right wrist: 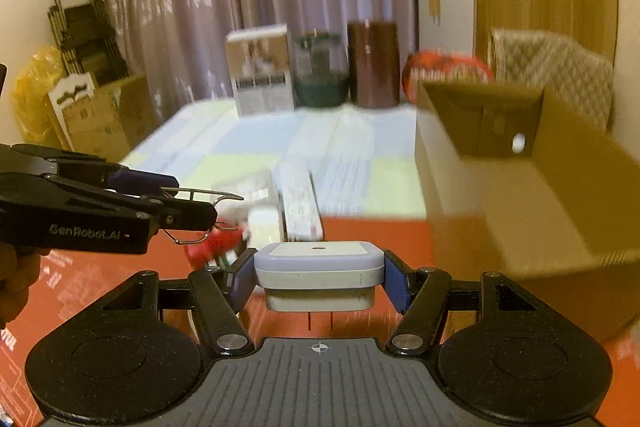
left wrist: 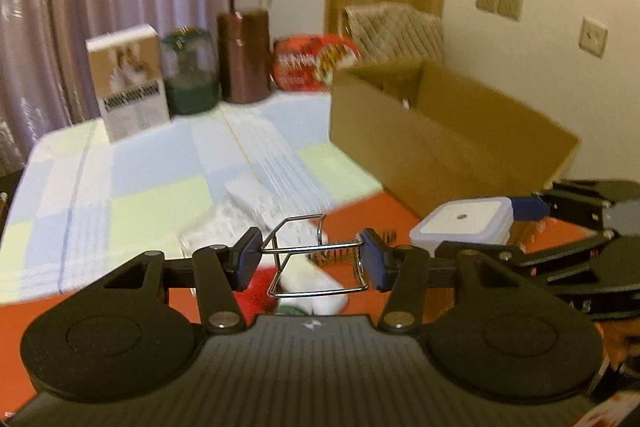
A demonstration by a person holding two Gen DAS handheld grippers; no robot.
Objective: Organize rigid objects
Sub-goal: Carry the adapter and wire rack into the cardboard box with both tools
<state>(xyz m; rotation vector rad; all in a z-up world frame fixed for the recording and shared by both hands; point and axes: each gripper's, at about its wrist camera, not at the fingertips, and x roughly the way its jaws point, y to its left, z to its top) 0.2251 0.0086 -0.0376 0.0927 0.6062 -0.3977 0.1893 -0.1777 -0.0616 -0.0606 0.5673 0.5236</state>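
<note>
My left gripper is shut on a bent metal wire rack and holds it above the red mat; it shows from the side in the right wrist view with the wire rack sticking out. My right gripper is shut on a white square plastic box with a lid, held in the air. That box shows at the right of the left wrist view, beside an open cardboard box.
A white remote and small white and red items lie on the checked cloth. At the back stand a book-like carton, a green jar, a brown cylinder and a red tin.
</note>
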